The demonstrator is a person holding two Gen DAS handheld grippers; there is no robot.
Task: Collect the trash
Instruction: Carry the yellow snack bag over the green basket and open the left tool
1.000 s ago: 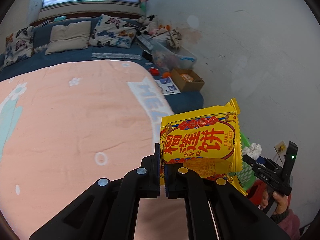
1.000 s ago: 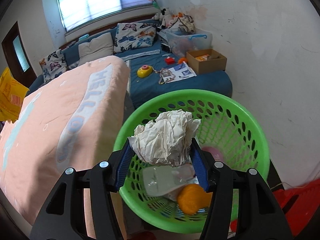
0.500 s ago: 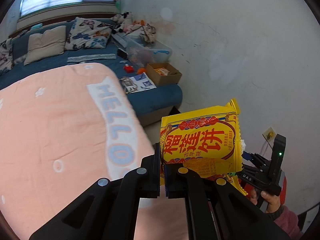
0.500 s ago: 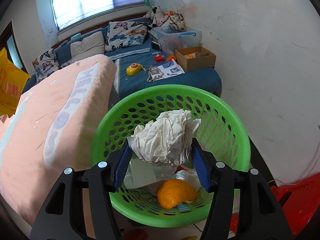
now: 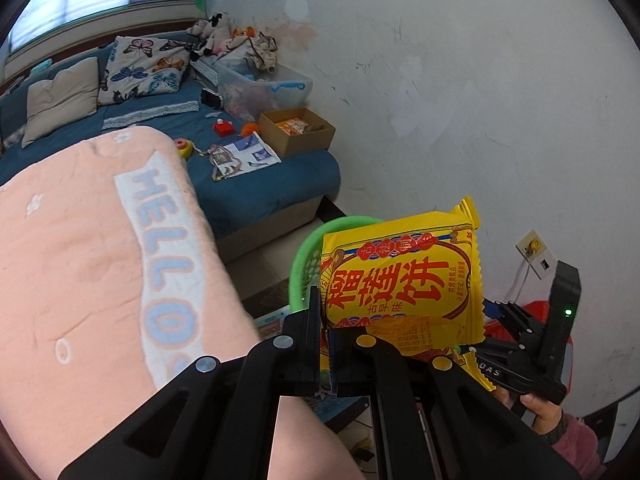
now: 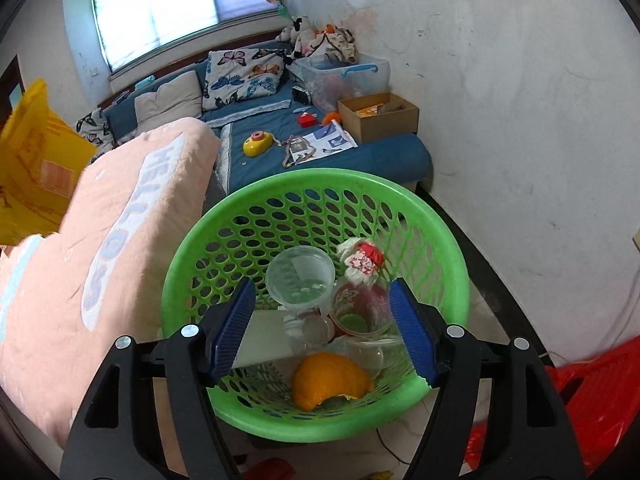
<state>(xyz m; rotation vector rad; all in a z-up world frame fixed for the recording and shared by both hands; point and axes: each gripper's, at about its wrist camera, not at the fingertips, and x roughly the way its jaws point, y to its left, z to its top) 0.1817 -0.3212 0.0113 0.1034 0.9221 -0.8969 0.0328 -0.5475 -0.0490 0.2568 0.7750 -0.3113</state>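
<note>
Gripping the lower edge of a glossy yellow foil snack wrapper with red lettering (image 5: 400, 276), the left gripper (image 5: 324, 344) has its black fingers (image 5: 310, 320) pinched tight on the thin film, so the wrapper stands upright above them. It hangs beside the peach fleece blanket with pale blue lettering (image 5: 100, 272) on the bed, in front of the near rim of the round green perforated plastic basket (image 5: 308, 256) on the floor. Most likely it is being carried there to be dropped in as trash.

Further right, the right gripper (image 6: 324, 328) is poised over the basket's (image 6: 452, 248) opening. Its jaws have just been opening, and the blue ribbed pads (image 6: 234, 326) now stand wide apart with nothing between them. Below lie a clear plastic cup (image 6: 300, 276), a red and white crumpled wrapper (image 6: 362, 260) and a piece of orange peel (image 6: 328, 378), all resting inside the basket. Holding directly above the opening lets anything released fall straight in.
</note>
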